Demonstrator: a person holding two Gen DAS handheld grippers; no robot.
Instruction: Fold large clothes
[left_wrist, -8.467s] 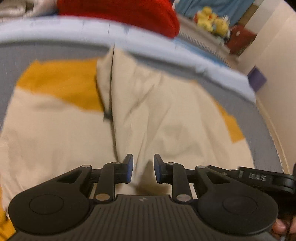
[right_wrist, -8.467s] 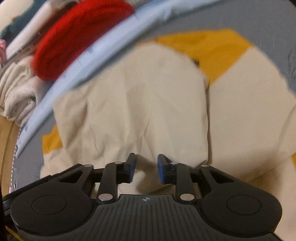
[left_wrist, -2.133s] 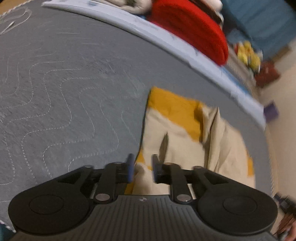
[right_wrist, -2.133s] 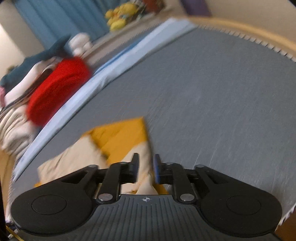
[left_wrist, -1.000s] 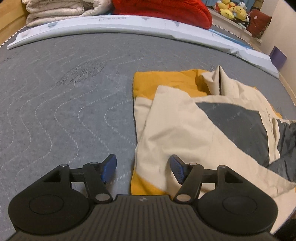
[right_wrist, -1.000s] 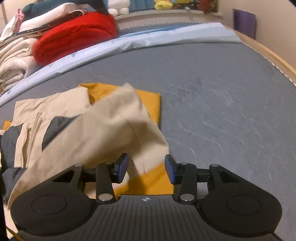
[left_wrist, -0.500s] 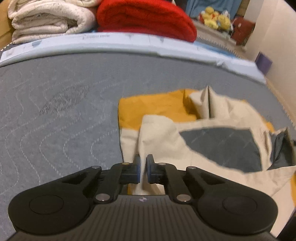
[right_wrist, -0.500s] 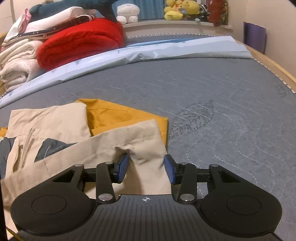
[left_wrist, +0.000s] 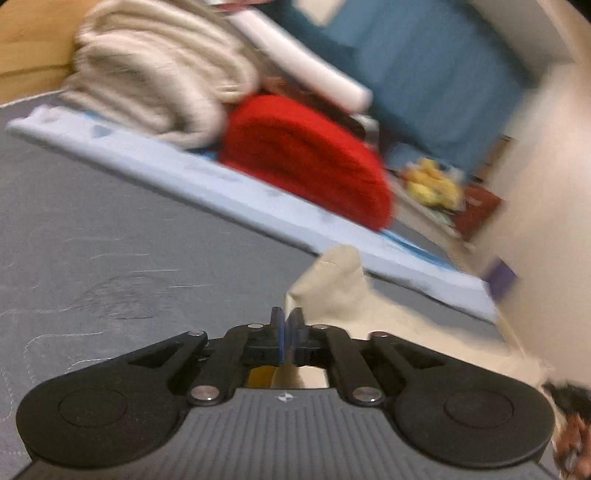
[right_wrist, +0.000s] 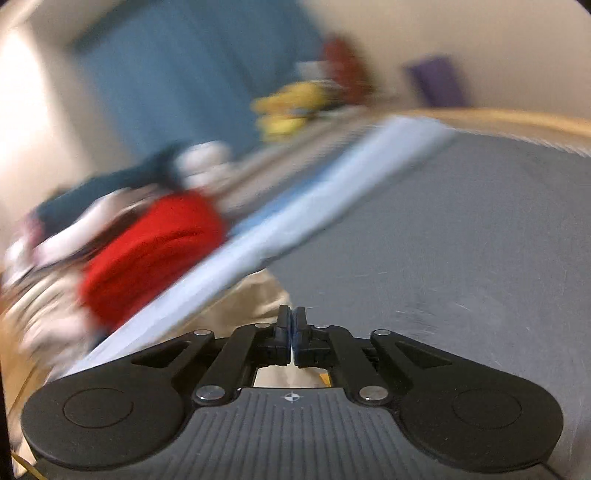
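The large garment (left_wrist: 332, 288) is beige with a yellow lining, and a bunched corner of it stands up just beyond my left gripper (left_wrist: 286, 325). The left pads pinch a fold of that cloth while the jaws open very slightly. In the right wrist view the same beige garment (right_wrist: 251, 302) trails to the left of my right gripper (right_wrist: 291, 325). Its jaws are closing, with a thin edge of cloth pressed between the pads. Both grippers are lifted off the grey quilted mattress (left_wrist: 92, 240) and tilted. Most of the garment is hidden below the gripper bodies.
A light blue sheet strip (left_wrist: 221, 184) borders the mattress. Behind it lie a red blanket (left_wrist: 306, 158), rolled cream blankets (left_wrist: 155, 74) and yellow plush toys (left_wrist: 432, 184). A wall (left_wrist: 546, 184) stands at the right. A wooden bed rim (right_wrist: 517, 118) edges the mattress (right_wrist: 461, 240). A hand (left_wrist: 572, 435) shows at lower right.
Both grippers closed on the garment's near edge and rose with it, rolling so the room now looks tilted. The cloth, flat on the mattress before, now hangs lifted from the jaws.
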